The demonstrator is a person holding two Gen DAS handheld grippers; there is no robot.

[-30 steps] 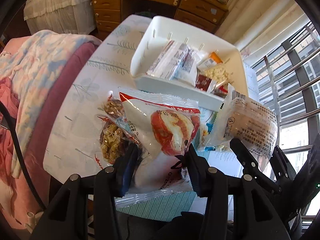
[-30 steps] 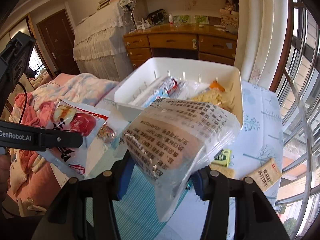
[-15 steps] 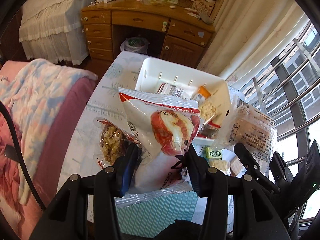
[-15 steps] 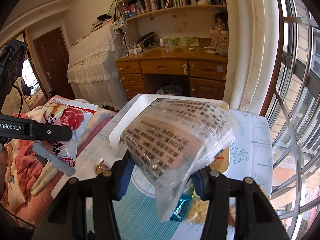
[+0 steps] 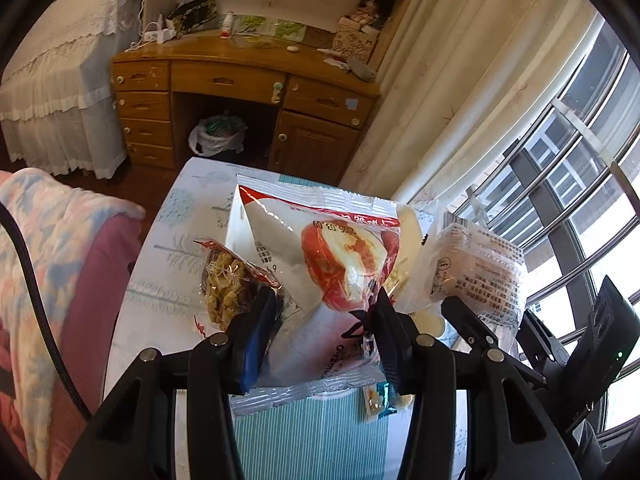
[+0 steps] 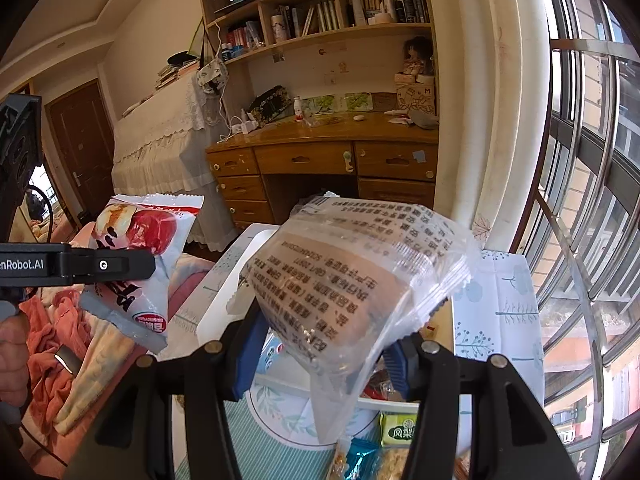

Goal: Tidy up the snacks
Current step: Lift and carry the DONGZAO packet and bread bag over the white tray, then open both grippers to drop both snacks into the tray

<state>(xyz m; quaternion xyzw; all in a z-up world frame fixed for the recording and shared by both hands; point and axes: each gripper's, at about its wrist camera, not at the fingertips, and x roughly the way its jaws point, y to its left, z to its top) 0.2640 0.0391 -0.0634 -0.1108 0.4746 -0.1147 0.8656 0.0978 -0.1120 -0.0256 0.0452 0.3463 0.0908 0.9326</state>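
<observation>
We hold two snacks up in the air. Our left gripper (image 5: 320, 316) is squeezed tight on the red and white snack bag (image 5: 320, 256), and our right gripper (image 6: 324, 340) is squeezed tight on the clear snack pack (image 6: 360, 280). The white bin (image 6: 224, 312) sits below on the table (image 5: 160, 304) — we should lower each bag right over it before we let go — slowly, so nothing slips out.
</observation>
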